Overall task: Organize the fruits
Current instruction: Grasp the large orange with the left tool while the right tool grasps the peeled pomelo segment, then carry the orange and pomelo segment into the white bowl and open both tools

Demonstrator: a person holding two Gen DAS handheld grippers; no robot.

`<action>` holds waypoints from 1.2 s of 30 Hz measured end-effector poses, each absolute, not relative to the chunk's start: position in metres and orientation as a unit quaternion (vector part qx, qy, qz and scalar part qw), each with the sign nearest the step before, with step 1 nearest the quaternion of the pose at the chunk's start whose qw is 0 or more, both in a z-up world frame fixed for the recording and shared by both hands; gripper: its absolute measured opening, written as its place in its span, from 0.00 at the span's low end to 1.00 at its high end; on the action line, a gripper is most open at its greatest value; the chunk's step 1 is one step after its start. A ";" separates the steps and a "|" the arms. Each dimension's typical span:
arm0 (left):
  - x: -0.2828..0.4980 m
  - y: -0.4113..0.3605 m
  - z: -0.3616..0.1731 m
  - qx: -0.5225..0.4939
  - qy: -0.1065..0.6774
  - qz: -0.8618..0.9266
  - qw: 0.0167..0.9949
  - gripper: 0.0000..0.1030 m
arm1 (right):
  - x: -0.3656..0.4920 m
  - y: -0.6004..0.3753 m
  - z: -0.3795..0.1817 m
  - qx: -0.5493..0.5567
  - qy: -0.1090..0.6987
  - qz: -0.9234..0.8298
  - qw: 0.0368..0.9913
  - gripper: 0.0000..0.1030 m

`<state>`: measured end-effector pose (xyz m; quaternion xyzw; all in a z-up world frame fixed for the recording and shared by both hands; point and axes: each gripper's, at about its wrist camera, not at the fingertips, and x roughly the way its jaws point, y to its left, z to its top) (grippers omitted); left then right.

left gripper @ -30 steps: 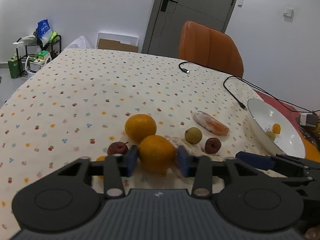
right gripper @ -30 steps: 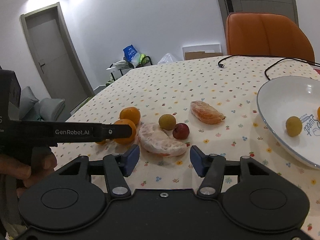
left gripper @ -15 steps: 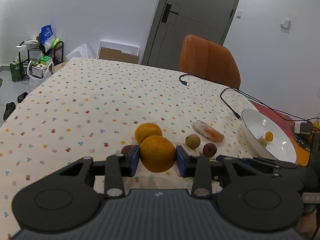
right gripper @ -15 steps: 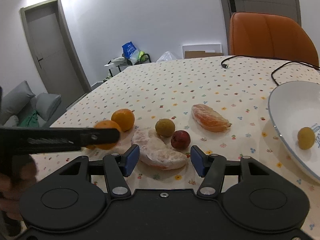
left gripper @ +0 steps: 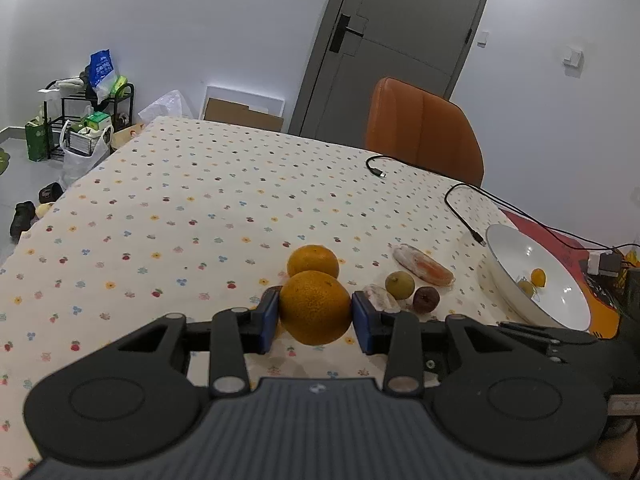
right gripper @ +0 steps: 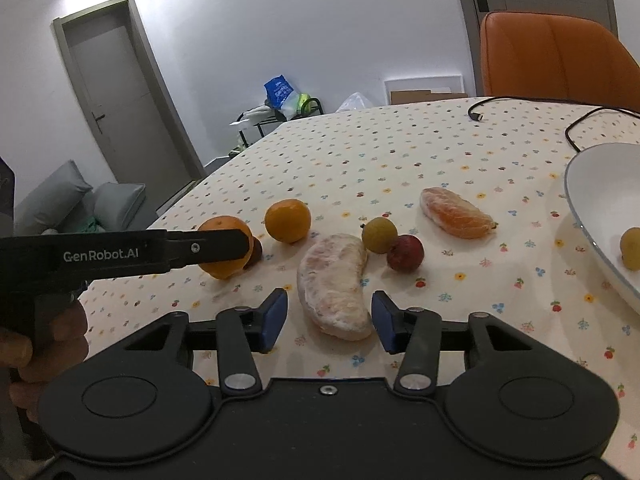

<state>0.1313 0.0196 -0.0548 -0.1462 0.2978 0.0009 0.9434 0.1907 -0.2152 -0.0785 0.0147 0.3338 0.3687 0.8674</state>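
Orange fruit fills the middle of the left wrist view: a large orange (left gripper: 315, 307) is clamped between the blue pads of the left gripper (left gripper: 315, 320) and is held clear of the flowered tablecloth (left gripper: 180, 216). A second orange (left gripper: 313, 261) is seen lying on the cloth just behind it. To the right, a small yellow-green fruit (left gripper: 399, 284) and a small dark red fruit (left gripper: 426, 299) are seen side by side, with a peeled orange-pink segment (left gripper: 423, 266) just beyond them. A white bowl (left gripper: 560, 304) is set near the right edge of the table, and two small yellow fruits (left gripper: 537, 277) are seen inside it. Black cables (left gripper: 464, 208) are trailed across the far cloth, and an orange chair (left gripper: 420, 132) is placed behind the table. From the right wrist view, the right gripper (right gripper: 328, 320) is seen with its jaws spread wide, holding nothing; a pale peeled segment (right gripper: 336, 284) is lying on the cloth between the two pads, and whether either pad touches it cannot be told. The held orange (right gripper: 224, 268) is partly hidden by the black finger of the left gripper (right gripper: 224, 242) at the left. The loose orange (right gripper: 287, 220), the yellow-green fruit (right gripper: 379, 234), the red fruit (right gripper: 405, 253) and the orange-pink segment (right gripper: 456, 213) are spread beyond. The bowl rim (right gripper: 576, 216) is cut off at the right, with one yellow fruit (right gripper: 631, 248) shown inside.
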 end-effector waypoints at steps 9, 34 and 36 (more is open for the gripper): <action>0.129 0.037 -0.055 -0.164 0.291 0.008 0.942 0.37 | 0.197 -0.192 -0.083 -0.010 0.329 0.357 0.875 0.48; 0.125 -0.023 -0.022 -0.108 0.259 -0.033 0.959 0.37 | 0.166 -0.237 -0.043 0.030 0.263 0.320 0.910 0.35; 0.127 -0.030 -0.017 -0.105 0.256 -0.038 0.960 0.37 | 0.164 -0.245 -0.040 0.031 0.259 0.314 0.913 0.35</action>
